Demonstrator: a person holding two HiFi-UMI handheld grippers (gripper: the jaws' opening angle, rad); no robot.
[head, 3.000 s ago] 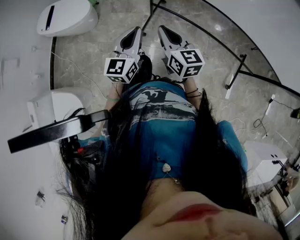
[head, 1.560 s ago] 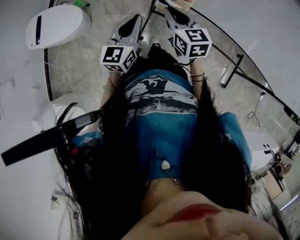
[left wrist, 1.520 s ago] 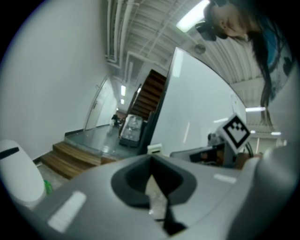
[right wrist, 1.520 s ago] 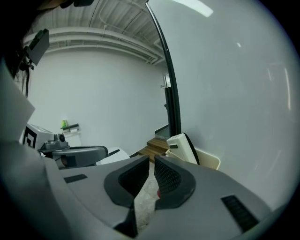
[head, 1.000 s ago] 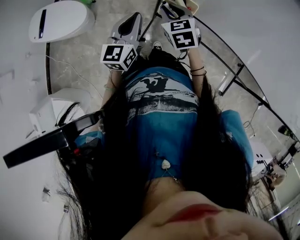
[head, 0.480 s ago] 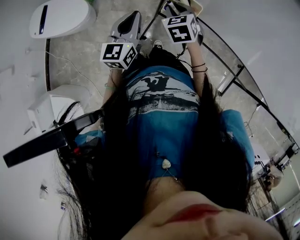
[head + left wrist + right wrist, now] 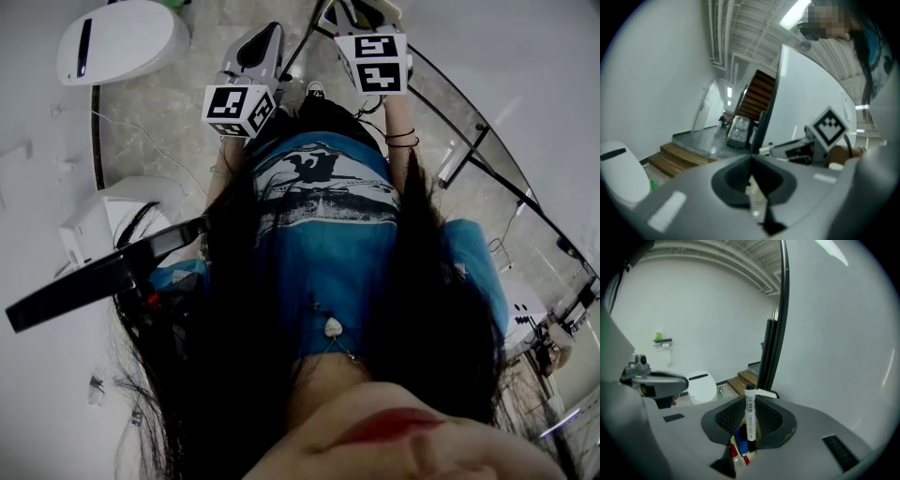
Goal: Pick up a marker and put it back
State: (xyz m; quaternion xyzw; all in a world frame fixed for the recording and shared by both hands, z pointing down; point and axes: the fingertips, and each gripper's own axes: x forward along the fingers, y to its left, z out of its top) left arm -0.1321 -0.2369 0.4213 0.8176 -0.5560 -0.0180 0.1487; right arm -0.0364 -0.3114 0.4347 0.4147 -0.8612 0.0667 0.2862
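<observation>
In the right gripper view a white marker [image 7: 750, 414] with a black cap stands upright between the jaws of my right gripper [image 7: 750, 404], which is shut on it. Below the jaws lie a blue marker [image 7: 741, 437] and a red marker [image 7: 735, 450]. In the head view the right gripper [image 7: 354, 15] reaches to the top edge, beside a cream ledge [image 7: 386, 9] on the board. My left gripper [image 7: 263, 58] is held lower to its left, over the floor. Its jaws [image 7: 751, 161] meet with nothing held between them.
A large curved white board on a black frame [image 7: 473, 141] runs along the right. A white oval unit [image 7: 120, 39] and a white machine [image 7: 98, 220] stand on the marble floor at the left. Cables trail on the floor. Wooden steps [image 7: 677, 157] lie ahead.
My right gripper has risen forward toward the board's ledge, and its marker cube has turned. The left gripper has stayed nearly still. The head view has shifted slightly.
</observation>
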